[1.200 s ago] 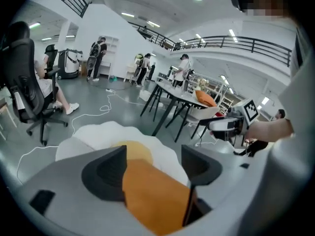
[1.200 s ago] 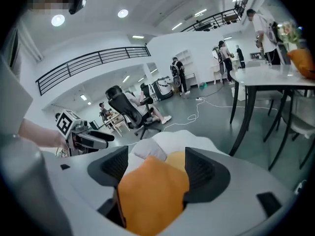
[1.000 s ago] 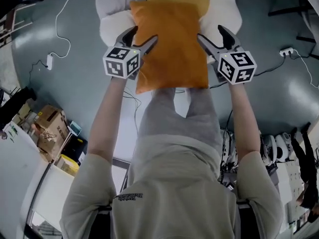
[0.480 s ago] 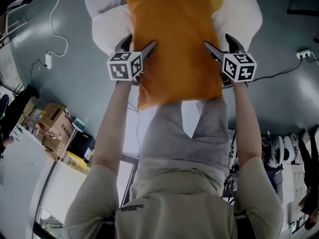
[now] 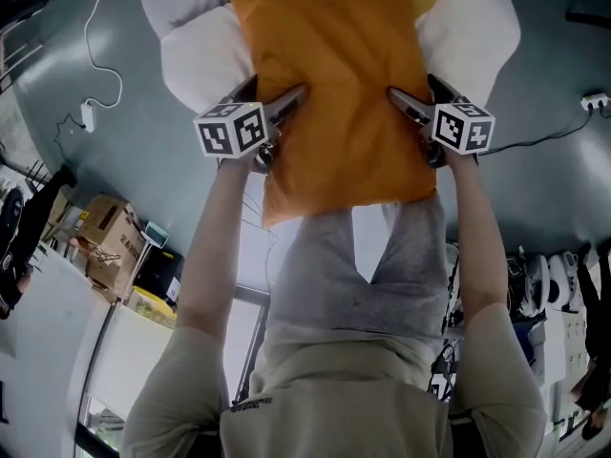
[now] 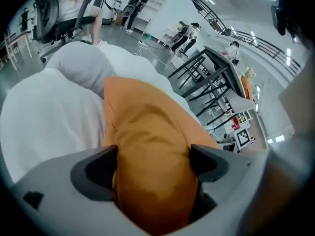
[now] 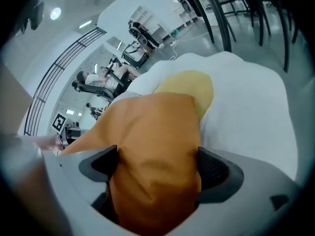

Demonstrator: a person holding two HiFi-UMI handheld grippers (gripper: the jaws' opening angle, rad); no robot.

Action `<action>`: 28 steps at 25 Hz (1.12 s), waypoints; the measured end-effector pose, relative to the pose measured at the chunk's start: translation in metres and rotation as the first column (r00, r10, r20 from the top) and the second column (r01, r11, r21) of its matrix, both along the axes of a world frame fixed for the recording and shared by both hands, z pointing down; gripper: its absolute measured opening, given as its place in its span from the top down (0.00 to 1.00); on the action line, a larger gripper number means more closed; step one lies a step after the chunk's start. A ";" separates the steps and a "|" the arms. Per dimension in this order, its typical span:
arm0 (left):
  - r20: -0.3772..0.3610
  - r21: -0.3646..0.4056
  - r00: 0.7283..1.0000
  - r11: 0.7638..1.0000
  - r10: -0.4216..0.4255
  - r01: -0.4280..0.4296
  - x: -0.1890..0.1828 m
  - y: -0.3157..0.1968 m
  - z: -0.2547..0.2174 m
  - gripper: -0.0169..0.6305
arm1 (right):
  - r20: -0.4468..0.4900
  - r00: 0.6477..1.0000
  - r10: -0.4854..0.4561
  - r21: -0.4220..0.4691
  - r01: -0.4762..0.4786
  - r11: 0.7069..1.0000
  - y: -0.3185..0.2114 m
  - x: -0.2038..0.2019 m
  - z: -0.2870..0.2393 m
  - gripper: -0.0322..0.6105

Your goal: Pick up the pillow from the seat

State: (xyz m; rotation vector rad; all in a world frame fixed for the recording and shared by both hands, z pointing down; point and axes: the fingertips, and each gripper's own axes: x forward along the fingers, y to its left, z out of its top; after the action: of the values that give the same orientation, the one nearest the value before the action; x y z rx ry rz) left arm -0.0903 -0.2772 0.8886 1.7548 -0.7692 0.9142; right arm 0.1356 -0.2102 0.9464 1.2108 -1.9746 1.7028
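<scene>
Left gripper (image 6: 153,163): jaws opening, a bunched edge of the orange pillow (image 5: 334,93) between them, fabric against both pads (image 6: 98,168). Right gripper (image 7: 157,166): jaws likewise opening, the opposite edge filling the gap.

The pillow spans both grippers above the white seat (image 5: 196,55), its near edge over the person's legs.

Surroundings: grey floor (image 5: 115,132), a loose cable (image 5: 95,46), cardboard boxes (image 5: 110,251).

The seat's top is cut off in the head view. Only the right gripper view shows all of the yellow cushion (image 7: 189,90) behind the pillow. Only the left gripper view shows the black racks (image 6: 206,82).
</scene>
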 end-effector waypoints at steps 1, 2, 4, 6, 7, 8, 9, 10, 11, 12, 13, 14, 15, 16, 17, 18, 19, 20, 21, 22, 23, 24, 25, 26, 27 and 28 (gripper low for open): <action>-0.004 -0.007 1.000 1.000 0.014 -0.014 0.004 0.003 0.005 0.28 | 0.023 1.000 0.004 -0.017 -0.003 1.000 0.004 -0.003 0.007 0.18; -0.007 -0.014 1.000 1.000 0.028 -0.028 0.008 0.006 0.009 0.29 | 0.041 0.999 0.000 -0.032 0.002 0.999 0.006 -0.007 0.014 0.18; -0.009 -0.023 0.999 0.999 0.044 -0.045 0.014 0.009 0.017 0.29 | 0.070 0.997 -0.019 -0.058 0.024 0.998 0.009 -0.015 0.024 0.19; -0.001 -0.028 0.999 0.998 0.050 -0.050 0.016 0.012 0.024 0.30 | 0.095 0.995 -0.038 -0.082 0.046 0.996 0.010 -0.023 0.032 0.19; 0.004 -0.028 0.999 0.998 0.054 -0.054 0.016 0.014 0.025 0.31 | 0.107 0.993 -0.047 -0.091 0.057 0.994 0.012 -0.026 0.034 0.21; 0.009 -0.026 0.998 0.998 0.059 -0.059 0.017 0.017 0.026 0.34 | 0.118 0.991 -0.056 -0.097 0.068 0.993 0.014 -0.029 0.034 0.25; 0.014 -0.022 0.998 0.998 0.065 -0.065 0.018 0.019 0.026 0.37 | 0.125 0.990 -0.065 -0.099 0.078 0.992 0.015 -0.031 0.034 0.30; 0.019 -0.018 0.997 0.997 0.072 -0.071 0.018 0.021 0.026 0.41 | 0.128 0.989 -0.072 -0.096 0.085 0.992 0.016 -0.033 0.032 0.37; 0.024 -0.014 0.997 0.997 0.078 -0.078 0.019 0.022 0.026 0.44 | 0.125 0.989 -0.077 -0.090 0.088 0.992 0.016 -0.035 0.031 0.43; 0.027 -0.009 0.996 0.996 0.086 -0.085 0.019 0.022 0.026 0.47 | 0.118 0.990 -0.078 -0.080 0.088 0.993 0.015 -0.035 0.028 0.49; 0.027 -0.006 0.995 0.996 0.093 -0.093 0.020 0.021 0.025 0.51 | 0.108 0.991 -0.076 -0.066 0.084 0.994 0.014 -0.036 0.025 0.55; 0.027 -0.002 0.995 0.995 0.101 -0.101 0.020 0.020 0.023 0.56 | 0.094 0.993 -0.073 -0.051 0.078 0.996 0.012 -0.035 0.021 0.60; 0.025 0.002 0.994 0.994 0.107 -0.107 0.020 0.020 0.021 0.59 | 0.078 0.994 -0.071 -0.034 0.074 0.997 0.011 -0.035 0.018 0.65; 0.024 0.008 0.993 0.994 0.113 -0.113 0.021 0.019 0.018 0.63 | 0.060 0.996 -0.070 -0.015 0.071 0.997 0.010 -0.035 0.013 0.69; 0.024 0.016 0.993 0.993 0.117 -0.117 0.021 0.019 0.014 0.66 | 0.041 0.997 -0.070 0.005 0.070 0.998 0.009 -0.035 0.008 0.72; 0.022 0.026 0.992 0.992 0.121 -0.121 0.022 0.018 0.010 0.68 | 0.022 0.997 -0.071 0.025 0.070 0.997 0.009 -0.034 0.002 0.75; 0.019 0.038 0.992 0.991 0.126 -0.126 0.024 0.018 0.004 0.70 | 0.004 0.997 -0.071 0.046 0.071 0.996 0.009 -0.034 -0.003 0.77; 0.013 0.052 0.991 0.990 0.131 -0.132 0.026 0.017 -0.002 0.72 | -0.016 0.997 -0.069 0.069 0.070 0.995 0.008 -0.033 -0.010 0.78; 0.007 0.069 0.991 0.988 0.137 -0.137 0.028 0.015 -0.009 0.72 | -0.036 0.997 -0.064 0.095 0.067 0.993 0.007 -0.031 -0.016 0.79; 0.000 0.089 0.990 0.986 0.142 -0.141 0.031 0.012 -0.016 0.73 | -0.056 0.997 -0.056 0.125 0.063 0.990 0.005 -0.030 -0.024 0.79; -0.005 0.110 0.989 0.983 0.147 -0.145 0.033 0.011 -0.025 0.73 | -0.073 0.996 -0.046 0.155 0.056 0.986 0.004 -0.028 -0.033 0.80; -0.009 0.133 0.988 0.980 0.152 -0.150 0.036 0.010 -0.034 0.73 | -0.089 0.995 -0.034 0.184 0.050 0.982 0.004 -0.025 -0.043 0.80; -0.013 0.156 0.987 0.975 0.159 -0.155 0.039 0.009 -0.045 0.73 | -0.105 0.994 -0.022 0.213 0.044 0.976 0.004 -0.021 -0.054 0.80; -0.018 0.181 0.986 0.970 0.167 -0.162 0.043 0.008 -0.056 0.73 | -0.121 0.993 -0.009 0.242 0.038 0.970 0.003 -0.017 -0.067 0.80; -0.025 0.207 0.984 0.964 0.176 -0.167 0.047 0.005 -0.070 0.73 | -0.139 0.990 0.004 0.271 0.034 0.962 0.000 -0.012 -0.082 0.80; -0.035 0.232 0.982 0.957 0.184 -0.171 0.052 0.001 -0.085 0.73 | -0.155 0.988 0.017 0.300 0.031 0.953 -0.004 -0.007 -0.099 0.80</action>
State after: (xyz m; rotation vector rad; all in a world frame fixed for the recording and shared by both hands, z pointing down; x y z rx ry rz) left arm -0.0385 -0.2761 0.8031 2.0705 -0.7107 0.9188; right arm 0.1284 -0.2141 0.8476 1.3861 -2.1922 1.2876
